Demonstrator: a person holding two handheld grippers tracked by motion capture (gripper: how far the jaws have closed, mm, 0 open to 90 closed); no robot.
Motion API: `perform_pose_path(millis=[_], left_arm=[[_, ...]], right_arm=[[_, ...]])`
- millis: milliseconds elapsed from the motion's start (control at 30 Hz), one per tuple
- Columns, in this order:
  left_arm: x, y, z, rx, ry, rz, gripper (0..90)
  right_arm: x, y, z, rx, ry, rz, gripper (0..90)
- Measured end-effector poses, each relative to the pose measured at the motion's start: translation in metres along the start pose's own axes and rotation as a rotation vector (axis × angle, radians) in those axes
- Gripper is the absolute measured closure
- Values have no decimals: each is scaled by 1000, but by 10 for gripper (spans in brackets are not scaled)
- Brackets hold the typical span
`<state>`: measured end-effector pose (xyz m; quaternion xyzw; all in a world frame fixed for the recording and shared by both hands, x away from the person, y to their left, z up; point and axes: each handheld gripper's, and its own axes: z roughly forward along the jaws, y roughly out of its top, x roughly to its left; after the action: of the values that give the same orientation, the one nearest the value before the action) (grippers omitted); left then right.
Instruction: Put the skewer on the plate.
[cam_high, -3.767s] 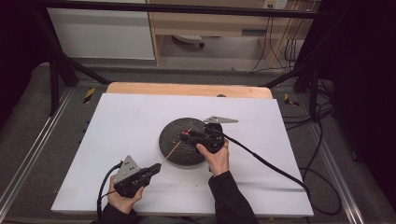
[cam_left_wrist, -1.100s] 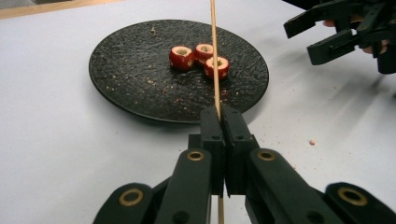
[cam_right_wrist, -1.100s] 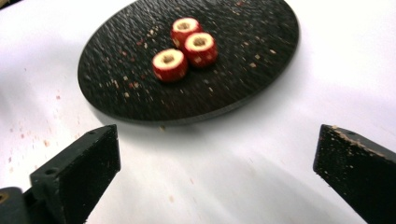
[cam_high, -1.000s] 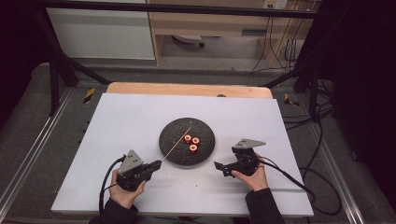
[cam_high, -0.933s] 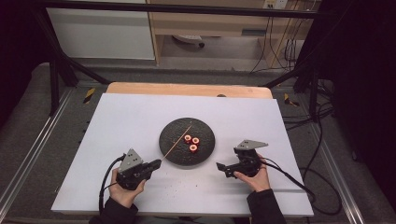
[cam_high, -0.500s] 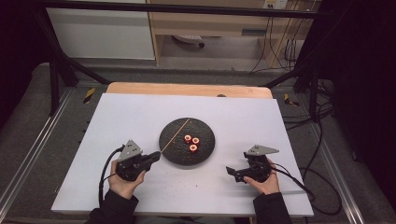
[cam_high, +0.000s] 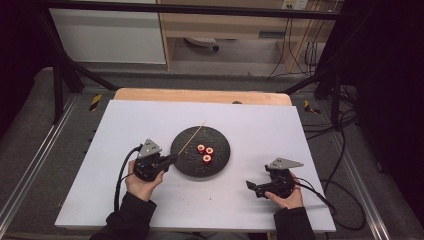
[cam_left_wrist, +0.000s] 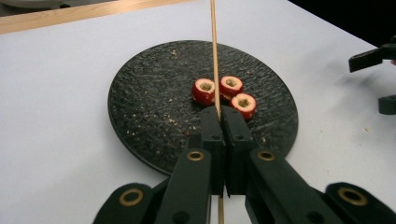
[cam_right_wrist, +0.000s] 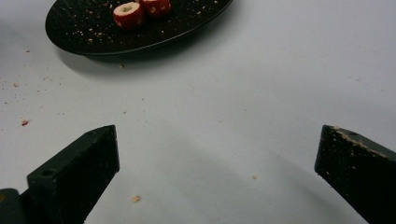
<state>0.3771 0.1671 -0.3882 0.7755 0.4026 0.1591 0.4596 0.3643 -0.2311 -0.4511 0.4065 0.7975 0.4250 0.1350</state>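
A round black plate (cam_high: 190, 162) lies at the middle of the white table and carries three red cored fruit pieces (cam_high: 205, 152). My left gripper (cam_high: 169, 160) sits at the plate's left edge, shut on a thin wooden skewer (cam_high: 192, 137) that slants up and right over the plate. In the left gripper view the skewer (cam_left_wrist: 214, 56) rises from the closed jaws across the fruit pieces (cam_left_wrist: 225, 91) and the plate (cam_left_wrist: 140, 112). My right gripper (cam_high: 252, 188) rests low at the right front of the table, open and holding nothing. Ahead of it are the plate (cam_right_wrist: 93, 39) and fruit (cam_right_wrist: 129, 14).
The white table top (cam_high: 125, 125) has a wooden strip (cam_high: 200, 96) along its far edge. Crumbs are scattered on the surface near the plate (cam_right_wrist: 135, 198). Black cables trail from both grippers toward the table's front and right (cam_high: 325, 200). Dark floor and metal rails surround the table.
My left gripper moved up and right to the plate's edge with the skewer. My right gripper drew back from the plate toward the right front of the table.
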Motion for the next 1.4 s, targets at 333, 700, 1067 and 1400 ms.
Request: perform_pose_path(millis=[333, 700, 1067, 1400], left_arm=[[4, 9, 37, 40, 48, -39, 883], [7, 5, 62, 67, 110, -43, 883], [4, -5, 79, 116, 144, -49, 883], [2, -8, 87, 135, 147, -68, 882]], right_arm=[[0, -1, -2, -8, 7, 2, 9], [0, -2, -3, -6, 9, 3, 9], [0, -2, -2, -7, 7, 4, 11], [1, -2, -2, -1, 7, 6, 12]])
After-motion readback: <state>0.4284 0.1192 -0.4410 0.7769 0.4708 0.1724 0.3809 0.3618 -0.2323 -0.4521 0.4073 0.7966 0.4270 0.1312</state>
